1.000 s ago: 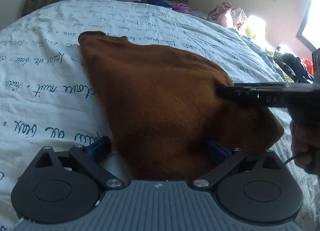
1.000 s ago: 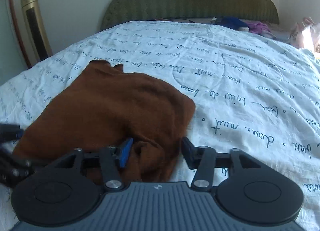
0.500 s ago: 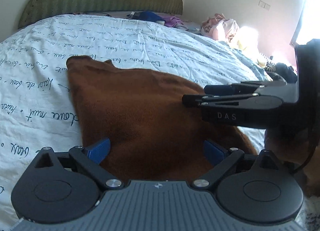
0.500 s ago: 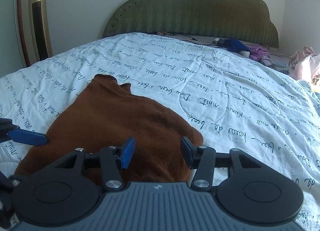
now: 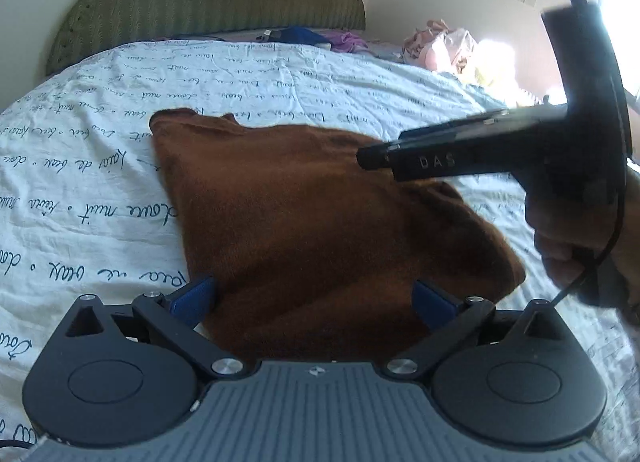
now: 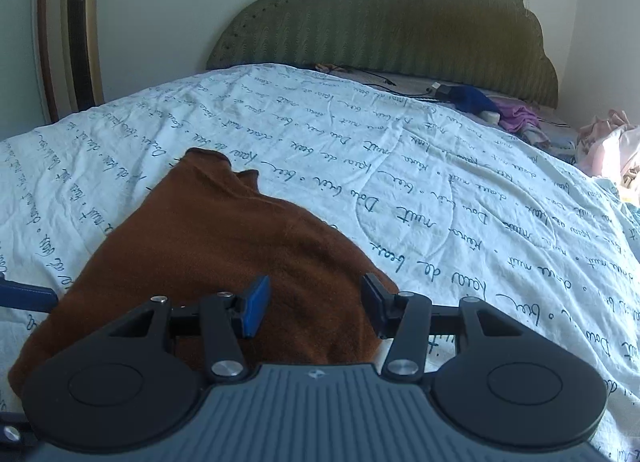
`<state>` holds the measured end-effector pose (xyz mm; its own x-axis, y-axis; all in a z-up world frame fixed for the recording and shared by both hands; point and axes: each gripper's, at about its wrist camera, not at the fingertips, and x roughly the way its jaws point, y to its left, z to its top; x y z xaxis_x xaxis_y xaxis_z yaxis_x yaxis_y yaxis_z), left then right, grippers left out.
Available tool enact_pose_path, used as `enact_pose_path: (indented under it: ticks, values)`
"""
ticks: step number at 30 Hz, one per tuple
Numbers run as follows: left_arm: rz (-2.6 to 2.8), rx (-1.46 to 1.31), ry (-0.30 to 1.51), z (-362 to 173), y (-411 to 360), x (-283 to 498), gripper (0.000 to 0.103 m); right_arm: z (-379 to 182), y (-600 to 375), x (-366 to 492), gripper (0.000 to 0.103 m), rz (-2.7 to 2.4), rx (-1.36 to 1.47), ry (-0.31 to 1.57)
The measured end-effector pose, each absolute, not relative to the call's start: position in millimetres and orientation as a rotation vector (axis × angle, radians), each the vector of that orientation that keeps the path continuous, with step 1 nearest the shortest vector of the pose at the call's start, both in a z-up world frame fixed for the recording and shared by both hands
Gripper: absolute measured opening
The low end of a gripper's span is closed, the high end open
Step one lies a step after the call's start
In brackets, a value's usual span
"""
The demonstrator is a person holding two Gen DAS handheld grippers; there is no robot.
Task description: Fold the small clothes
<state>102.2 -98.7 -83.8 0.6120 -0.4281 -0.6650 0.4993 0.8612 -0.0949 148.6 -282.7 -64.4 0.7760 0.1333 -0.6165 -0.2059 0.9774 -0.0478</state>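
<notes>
Brown fleece garment (image 5: 304,222) lies on the script-printed bedspread (image 5: 100,190), long axis running from six toward eleven o'clock. Our left gripper (image 5: 316,298) stands wide open over its near hem, nothing pinched. Our right gripper (image 6: 314,306) (marked "DAS" on its side) gapes half open, empty, above the near corner. Bedspread reads "nuit".
</notes>
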Motion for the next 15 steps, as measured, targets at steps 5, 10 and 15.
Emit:
enact_pose_path:
  ticks: [5, 10, 15]
  values:
    - [-0.565, -0.043, 0.824, -91, -71, 121, 0.102, -89, -311, 172, 0.052, 0.215, 0.054, 0.761]
    - [-0.547, -0.300, 0.840, -75, -14, 189, 0.103, -87, -383, 150, 0.069, 0.317, 0.383, 0.759]
    - [-0.727, -0.618, 1.089, -106, -7, 265, 0.103, -119, -422, 142, 0.070, 0.430, 0.618, 0.823]
